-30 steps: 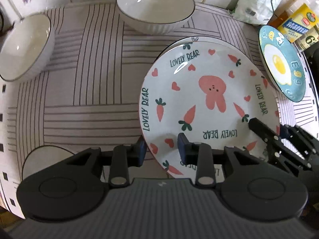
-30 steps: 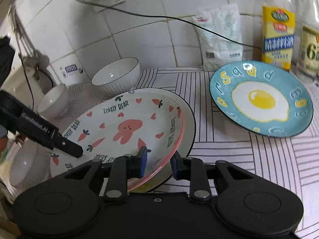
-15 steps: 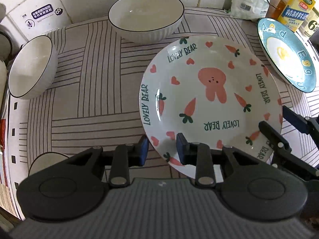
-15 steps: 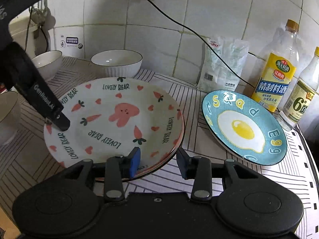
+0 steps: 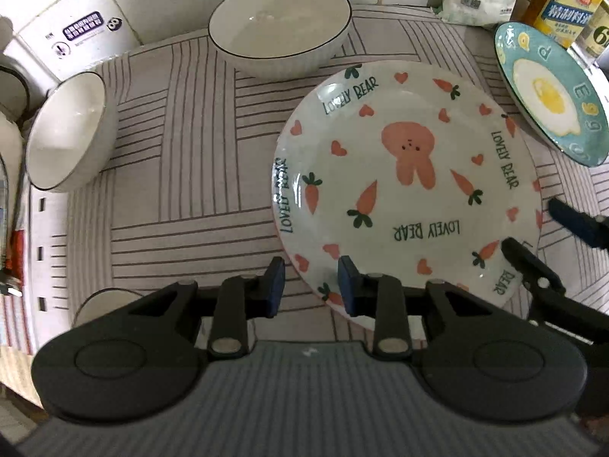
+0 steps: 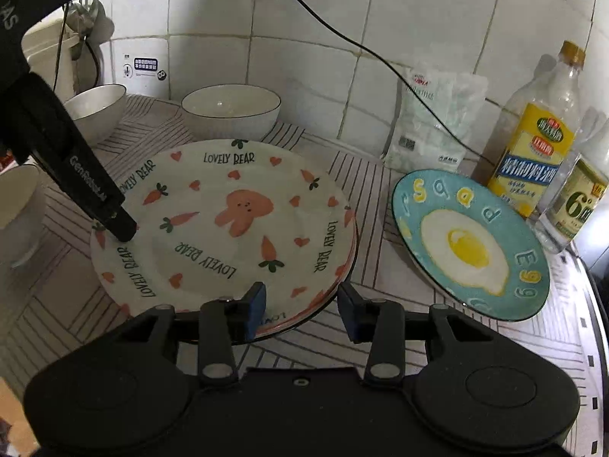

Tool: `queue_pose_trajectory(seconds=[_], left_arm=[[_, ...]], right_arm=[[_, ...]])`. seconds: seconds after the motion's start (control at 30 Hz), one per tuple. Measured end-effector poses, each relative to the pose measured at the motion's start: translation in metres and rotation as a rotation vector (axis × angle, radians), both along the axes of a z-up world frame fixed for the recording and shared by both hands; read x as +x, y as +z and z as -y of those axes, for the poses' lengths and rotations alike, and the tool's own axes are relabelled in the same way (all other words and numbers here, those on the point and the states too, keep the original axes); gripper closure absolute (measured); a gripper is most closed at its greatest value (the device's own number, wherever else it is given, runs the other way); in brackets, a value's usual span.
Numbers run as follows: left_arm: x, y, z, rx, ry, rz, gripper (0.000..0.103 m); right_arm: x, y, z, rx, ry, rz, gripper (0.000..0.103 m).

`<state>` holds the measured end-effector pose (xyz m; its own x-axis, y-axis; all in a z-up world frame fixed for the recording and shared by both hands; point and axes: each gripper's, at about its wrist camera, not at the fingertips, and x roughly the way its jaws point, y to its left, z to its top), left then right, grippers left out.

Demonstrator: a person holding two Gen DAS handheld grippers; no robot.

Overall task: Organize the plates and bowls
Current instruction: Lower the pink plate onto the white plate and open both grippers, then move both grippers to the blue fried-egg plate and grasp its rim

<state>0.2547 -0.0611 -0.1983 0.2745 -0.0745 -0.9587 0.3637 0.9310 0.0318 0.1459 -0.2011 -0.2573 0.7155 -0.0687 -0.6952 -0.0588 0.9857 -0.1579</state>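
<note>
Mat: the striped mat [image 5: 171,198] is filling most of the left wrist view; bare stripes are lying open at centre left, between the bowls and the plate stack.
Rabbit plates: the top rabbit plate [image 6: 228,224] is sitting at centre frame on a stack; I am seeing a pink rim and a dark rim under it at its lower right edge, so at least two, maybe three; I cannot tell exactly.
Egg plate: one blue egg plate [image 6: 470,243] is lying right of centre, apart from the stack, with a strip of mat between them.
Bowls: I am counting three white bowls in the right wrist view: a big bowl [image 6: 230,108] at the upper centre, a side bowl [image 6: 97,108] at the upper left, and a third bowl [image 6: 17,209] at the left edge.
Bottles: two bottles [image 6: 533,141] are standing at the right edge behind the egg plate.
My left gripper: my left gripper [image 5: 310,285] is gaping wide, its jaws straddling the stack's lower left rim, gripping nothing.
My right gripper: my right gripper [image 6: 300,304] is gaping wide around the stack's near rim, gripping nothing.
</note>
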Motion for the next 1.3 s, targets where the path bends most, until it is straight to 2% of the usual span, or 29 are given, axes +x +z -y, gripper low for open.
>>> queue_pose_trajectory(seconds=[0.07, 0.33, 0.63, 0.73, 0.83, 0.93, 1.0, 1.07, 1.3], left_arm=[[-0.003, 0.010, -0.001, -0.001, -0.002, 0.007, 0.072], [-0.022, 0.054, 0.019, 0.041, 0.000, 0.043, 0.067], [-0.048, 0.100, 0.075, 0.012, 0.029, 0.059, 0.052], [-0.056, 0.109, 0.094, 0.000, 0.031, 0.065, 0.047], [-0.062, 0.115, 0.113, -0.014, 0.034, 0.072, 0.041], [-0.065, 0.118, 0.132, -0.030, 0.042, 0.082, 0.035], [-0.066, 0.118, 0.144, -0.039, 0.044, 0.089, 0.030], [-0.066, 0.117, 0.155, -0.043, 0.049, 0.091, 0.028], [-0.057, 0.098, 0.186, -0.061, 0.082, 0.079, 0.020]], right_arm=[[-0.003, 0.006, 0.005, 0.010, 0.007, -0.016, 0.045], [-0.026, 0.047, 0.060, 0.173, 0.076, -0.024, 0.041], [-0.043, 0.097, 0.127, 0.164, 0.148, 0.015, 0.033], [-0.048, 0.105, 0.149, 0.146, 0.167, 0.029, 0.026], [-0.051, 0.110, 0.169, 0.120, 0.176, 0.040, 0.024], [-0.052, 0.112, 0.187, 0.107, 0.181, 0.062, 0.019], [-0.051, 0.111, 0.198, 0.108, 0.177, 0.084, 0.012], [-0.050, 0.108, 0.209, 0.108, 0.168, 0.117, 0.009], [-0.040, 0.084, 0.233, 0.063, 0.153, 0.186, 0.008]])
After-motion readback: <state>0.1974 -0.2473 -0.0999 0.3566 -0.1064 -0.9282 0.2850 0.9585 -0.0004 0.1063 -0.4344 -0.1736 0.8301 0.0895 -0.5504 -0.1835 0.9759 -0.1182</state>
